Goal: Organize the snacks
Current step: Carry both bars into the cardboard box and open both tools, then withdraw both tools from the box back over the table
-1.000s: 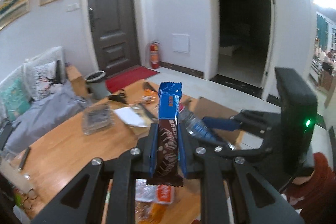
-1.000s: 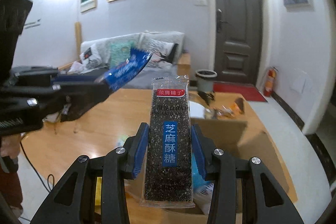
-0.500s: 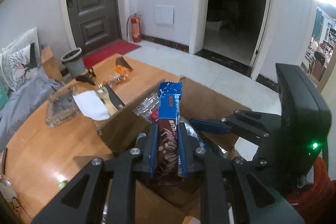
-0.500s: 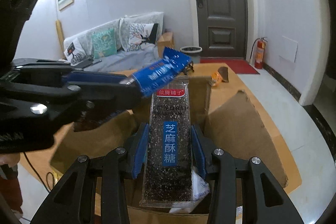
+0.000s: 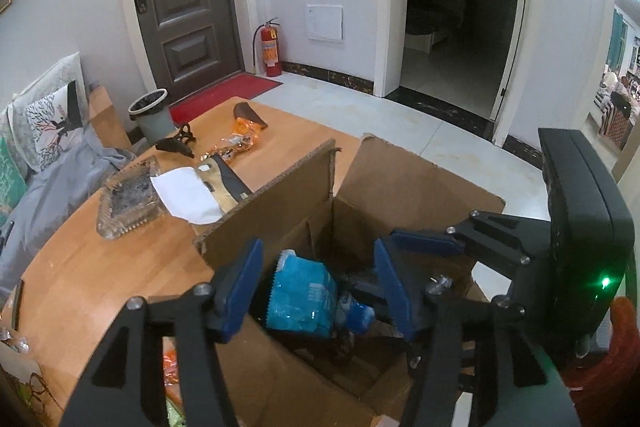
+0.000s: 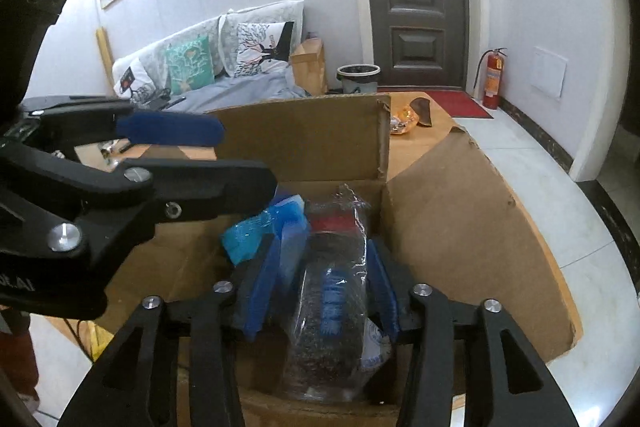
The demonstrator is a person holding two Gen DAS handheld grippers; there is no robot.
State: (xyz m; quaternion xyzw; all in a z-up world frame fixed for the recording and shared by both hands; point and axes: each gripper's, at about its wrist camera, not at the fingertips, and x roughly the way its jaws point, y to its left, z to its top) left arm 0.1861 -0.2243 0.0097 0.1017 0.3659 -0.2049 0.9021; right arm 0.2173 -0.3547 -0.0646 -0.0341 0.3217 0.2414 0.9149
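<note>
**Releasing Snacks into the Cardboard Box**

Left wrist view shows the left gripper [image 5: 318, 285] poised over the open cardboard box [image 5: 420, 179], which stands on the wooden counter [image 5: 120, 267]. Its fingers [image 5: 240, 283] are opening and hold nothing; between them, lower down inside the box, we see a light blue packet [image 5: 302, 297] lying among other wrapped snacks. We cannot pick out the individual items beneath it.

In the right wrist view, the right gripper [image 6: 320, 287] points down into the same box, close beside the left gripper. Its fingers [image 6: 380, 287] are opening around a clear-wrapped sesame bar [image 6: 328, 307], which stands between them and leans slightly. The pads appear to have just parted from the wrapper, so we judge the bar is being let go rather than held.

To complete this step well, we recommend the following:

1. Let the right fingers part fully before we lift, so the wrapper does not catch on a pad and come back out.
2. Withdraw each gripper straight along its own line; the two tools sit close together and the raised flaps [image 6: 304, 139] stand near both.
3. Avoid pressing down on the packets already in the box.

Further snacks appear to remain on the counter beyond the box, among them an orange packet [image 5: 236, 143], near a glass ashtray [image 5: 128, 203] and a white paper [image 5: 188, 195]. We judge the task only partly done.
</note>
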